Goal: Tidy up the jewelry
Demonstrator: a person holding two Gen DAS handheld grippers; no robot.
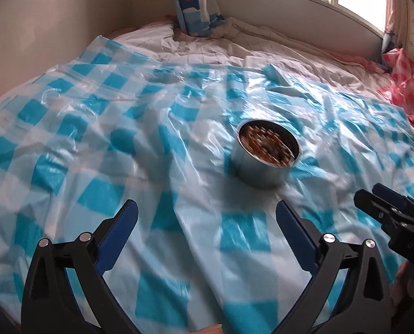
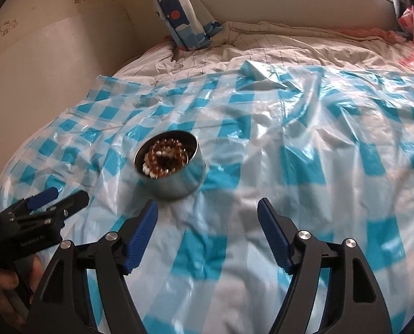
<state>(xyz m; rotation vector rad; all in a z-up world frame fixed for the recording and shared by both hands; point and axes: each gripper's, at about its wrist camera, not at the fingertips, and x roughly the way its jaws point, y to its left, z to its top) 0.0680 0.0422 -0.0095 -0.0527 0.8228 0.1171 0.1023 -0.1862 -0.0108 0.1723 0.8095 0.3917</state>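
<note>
My left claw point(image 1: 207, 217) and right claw point(image 2: 207, 214) gape empty near the round metal tin point(image 2: 176, 172) of brown-and-white beads point(image 2: 163, 158).

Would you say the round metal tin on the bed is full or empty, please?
Holding something, not empty: the round metal tin has no lid on, and brown and white beaded jewelry lies coiled inside it.

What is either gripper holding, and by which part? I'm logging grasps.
Nothing: left gripper and right gripper are open and empty, short of the tin.
</note>
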